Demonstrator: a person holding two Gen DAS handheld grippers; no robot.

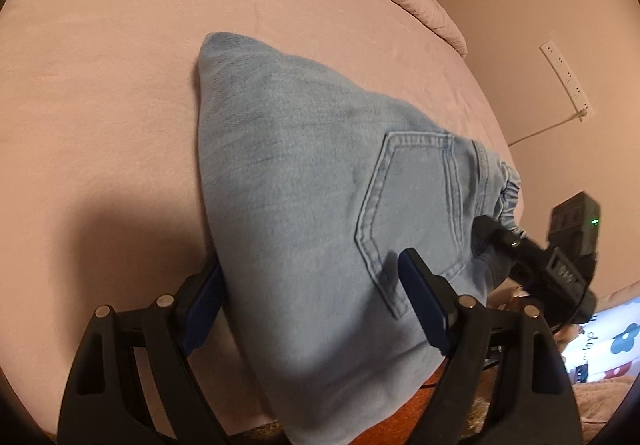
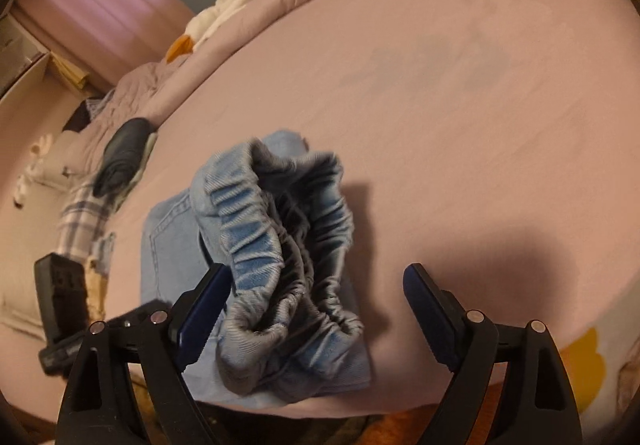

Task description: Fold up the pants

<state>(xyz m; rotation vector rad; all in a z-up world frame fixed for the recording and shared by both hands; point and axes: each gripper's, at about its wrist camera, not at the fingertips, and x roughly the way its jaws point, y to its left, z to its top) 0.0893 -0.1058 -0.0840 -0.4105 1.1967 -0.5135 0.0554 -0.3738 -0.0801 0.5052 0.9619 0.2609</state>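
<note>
Left wrist view, item one: jeans (image 1: 304, 181), light blue, lying folded on the pink bed (image 1: 100, 85), filling the centre and lower middle of the frame, back pocket (image 1: 416, 205) facing up. Near end is overhanging the bed edge at the bottom of the frame, likely so that an edge can be taken from below.

Item two: left tongs (image 1: 310, 309), spread wide, pinching nothing. Left finger is sitting just beside the jeans' left edge; right finger is lying over the denim below the pocket. Placement suggests they are straddling the near end for a grasp.

Item three: right tongs (image 1: 496, 233), entering at the right of the frame, tip at the waistband end.

Right wrist view, item one: waistband (image 2: 288, 245), elasticated, gathered, standing bunched up and open at the frame's centre, so the fold is looking unfinished at this end.

Item two: right tongs (image 2: 316, 309), spread wide, nothing pinched; left finger is touching or nearly touching the waistband, right finger is hanging over bare bed.

Item three: dark clothing (image 2: 124, 157), folded, sitting apart at the left of the frame.
</note>
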